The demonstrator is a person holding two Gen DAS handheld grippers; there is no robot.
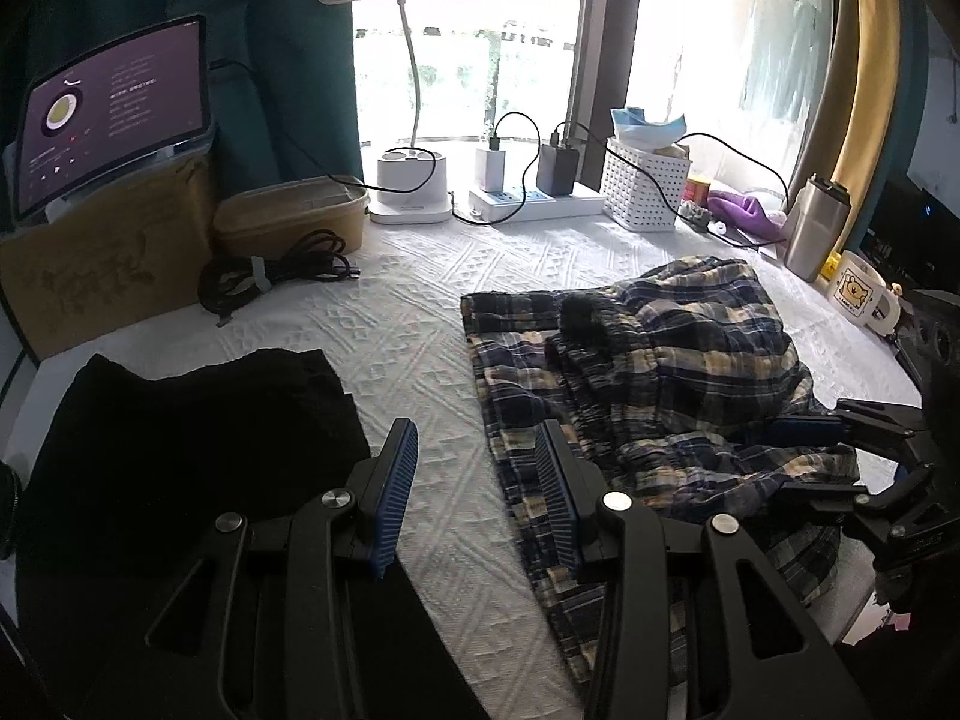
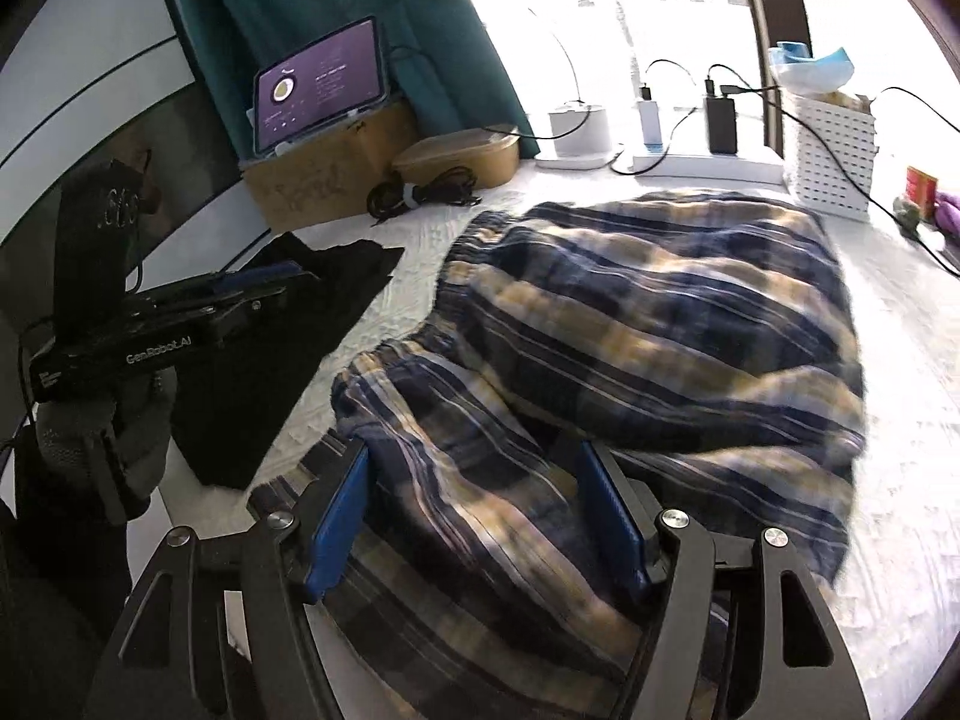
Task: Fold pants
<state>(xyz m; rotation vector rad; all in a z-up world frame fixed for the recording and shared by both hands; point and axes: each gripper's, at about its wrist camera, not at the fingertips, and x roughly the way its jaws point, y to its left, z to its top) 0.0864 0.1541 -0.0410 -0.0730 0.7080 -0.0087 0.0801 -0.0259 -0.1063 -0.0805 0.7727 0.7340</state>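
On the white textured tablecloth (image 1: 420, 324), left wrist view: plaid pants (image 1: 660, 372) lie crumpled over the right half of the surface, waistband bunched, one leg running toward the near edge. Left gripper (image 1: 474, 498) is released, jaws wide apart, its right finger just over the left border of the plaid leg, left finger above bare cloth; nothing between the pads. Black folded garment (image 1: 180, 432) sits at the near-left corner, apart from the pants. Right gripper (image 1: 840, 438) comes in from the right edge, low against the plaid heap. Far edge carries a desk lamp (image 1: 408, 180), power strip (image 1: 534, 198), white perforated basket (image 1: 645, 186); a mug (image 1: 858, 294) stands at the right edge.

Right wrist view: right gripper (image 2: 480, 510) is also released, fingers spread, a ridge of plaid pants (image 2: 630, 330) rising between them but not pinched. Elastic waistband gathered toward the left, fabric motion-blurred, layers overlapping untidily. Left gripper (image 2: 258, 288) hovers over the black garment (image 2: 270, 372) side.

Risks, judged: closing here could grab several layers, so the fold comes out lumpy; left fingers may catch only the tablecloth; a dragged leg could reach the mug or cables.
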